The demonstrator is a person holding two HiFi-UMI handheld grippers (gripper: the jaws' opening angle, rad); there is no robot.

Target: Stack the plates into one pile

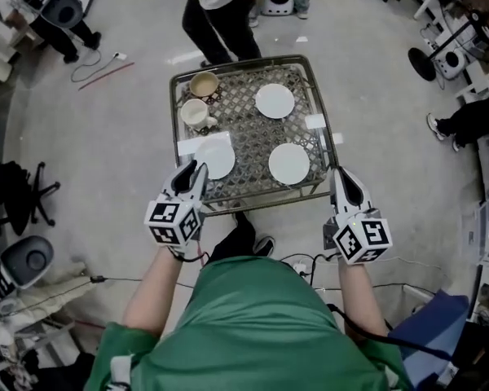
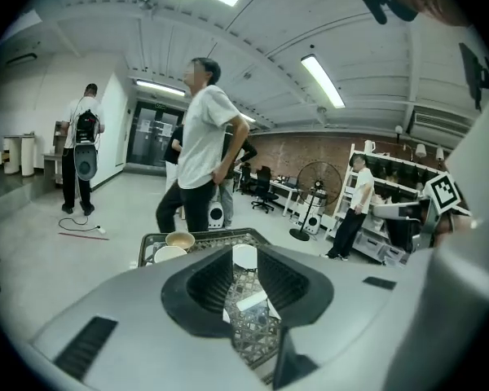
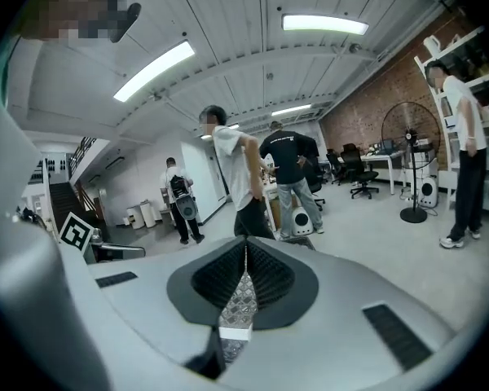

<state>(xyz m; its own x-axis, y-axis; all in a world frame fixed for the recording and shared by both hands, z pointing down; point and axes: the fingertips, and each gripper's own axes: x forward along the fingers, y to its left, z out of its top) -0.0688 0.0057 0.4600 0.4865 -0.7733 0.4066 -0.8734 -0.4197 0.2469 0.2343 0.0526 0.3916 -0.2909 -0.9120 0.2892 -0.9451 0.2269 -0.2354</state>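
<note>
The left hand-held gripper (image 1: pixel 193 171) hangs over the near left corner of the bench (image 1: pixel 243 59) with its jaws apart and nothing between them; through the gap its own view shows only metal lattice and bits of white beyond. The near-left plate (image 1: pixel 216 157) lies just ahead of its tips and slightly to their right, close, though contact cannot be told. The right hand-held gripper (image 1: pixel 340 174) is at the bench's near right edge, its jaws pressed together and empty. The near-right plate (image 1: pixel 289 163) lies just to that gripper's left, apart from it. The far plate (image 1: pixel 275 101) is well ahead of both, between their lines and nearer the right one's side. All three plates lie flat and separate on the lattice, none stacked. Two cups (image 1: pixel 200 98) stand well ahead of the left hand-held gripper, in the far left corner. A standing person (image 1: pixel 220 15) is beyond the bench's far edge.
</note>
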